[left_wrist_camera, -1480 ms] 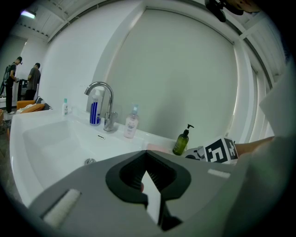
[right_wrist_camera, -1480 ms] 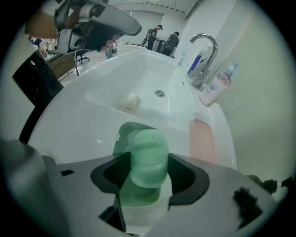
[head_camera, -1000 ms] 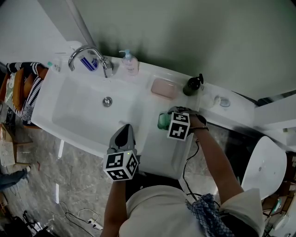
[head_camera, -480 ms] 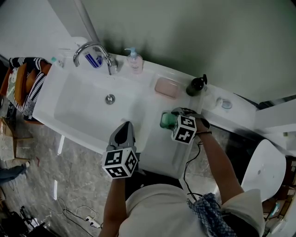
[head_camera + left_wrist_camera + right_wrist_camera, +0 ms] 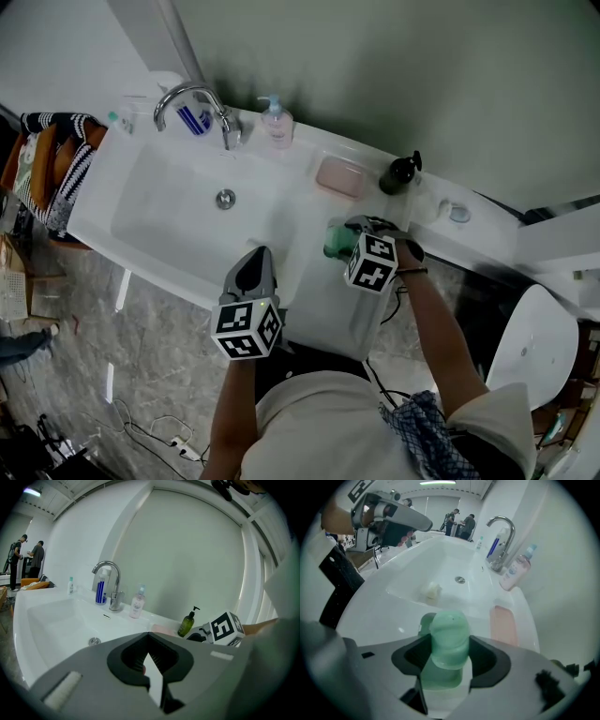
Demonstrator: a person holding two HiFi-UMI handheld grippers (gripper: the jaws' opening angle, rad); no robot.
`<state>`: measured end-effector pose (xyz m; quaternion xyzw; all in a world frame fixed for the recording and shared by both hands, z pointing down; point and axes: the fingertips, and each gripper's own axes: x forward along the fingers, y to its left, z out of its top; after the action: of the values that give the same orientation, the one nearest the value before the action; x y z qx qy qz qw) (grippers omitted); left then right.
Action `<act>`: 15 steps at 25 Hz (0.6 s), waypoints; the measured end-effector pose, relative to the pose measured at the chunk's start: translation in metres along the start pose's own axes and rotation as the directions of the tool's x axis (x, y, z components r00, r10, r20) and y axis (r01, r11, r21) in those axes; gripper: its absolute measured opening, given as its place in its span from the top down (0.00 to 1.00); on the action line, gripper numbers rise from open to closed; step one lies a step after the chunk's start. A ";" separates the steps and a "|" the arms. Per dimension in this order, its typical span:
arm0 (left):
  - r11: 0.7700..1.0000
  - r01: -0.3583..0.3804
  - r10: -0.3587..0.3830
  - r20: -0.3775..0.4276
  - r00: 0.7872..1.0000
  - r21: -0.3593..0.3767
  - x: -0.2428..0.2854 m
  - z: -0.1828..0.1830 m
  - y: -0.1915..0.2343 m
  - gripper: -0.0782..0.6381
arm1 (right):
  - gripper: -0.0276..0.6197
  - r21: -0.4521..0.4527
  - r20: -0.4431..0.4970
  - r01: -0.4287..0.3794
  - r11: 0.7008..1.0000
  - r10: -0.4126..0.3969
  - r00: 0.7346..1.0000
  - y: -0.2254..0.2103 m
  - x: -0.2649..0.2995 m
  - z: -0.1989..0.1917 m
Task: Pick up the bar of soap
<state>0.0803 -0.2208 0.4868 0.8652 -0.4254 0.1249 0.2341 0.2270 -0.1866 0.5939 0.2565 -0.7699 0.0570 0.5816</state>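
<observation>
1. The right gripper [image 5: 448,652] is clamped on the green bar of soap [image 5: 449,631], which stands upright between its jaws.
2. The soap is above the white counter [image 5: 323,300], right of the basin [image 5: 173,225] and nearer than the pink dish [image 5: 339,177].
3. The left gripper [image 5: 148,638] hangs at the basin's near edge, jaws together and empty.

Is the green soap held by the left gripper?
No, the soap sits between the jaws of the right gripper; the left gripper is shut on nothing.

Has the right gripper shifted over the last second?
No: the right gripper, shut on the bar of soap, keeps its place in front of the dark pump bottle; only the camera drifted.
</observation>
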 end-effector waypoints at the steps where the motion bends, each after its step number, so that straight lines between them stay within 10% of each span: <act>1: 1.000 0.000 0.000 0.001 1.000 0.000 0.000 0.000 0.000 0.88 | 0.57 -0.001 0.002 0.004 1.000 -0.004 1.000 -0.001 -0.003 0.000; 15: 1.000 -0.008 0.009 0.031 0.999 -0.016 -0.013 0.003 0.006 0.88 | 0.57 -0.025 0.036 0.054 0.998 -0.053 0.998 -0.002 -0.026 0.030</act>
<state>0.0676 -0.2170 0.4806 0.8634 -0.4336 0.1092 0.2336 0.2076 -0.1914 0.5596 0.2703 -0.7735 0.0270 0.5726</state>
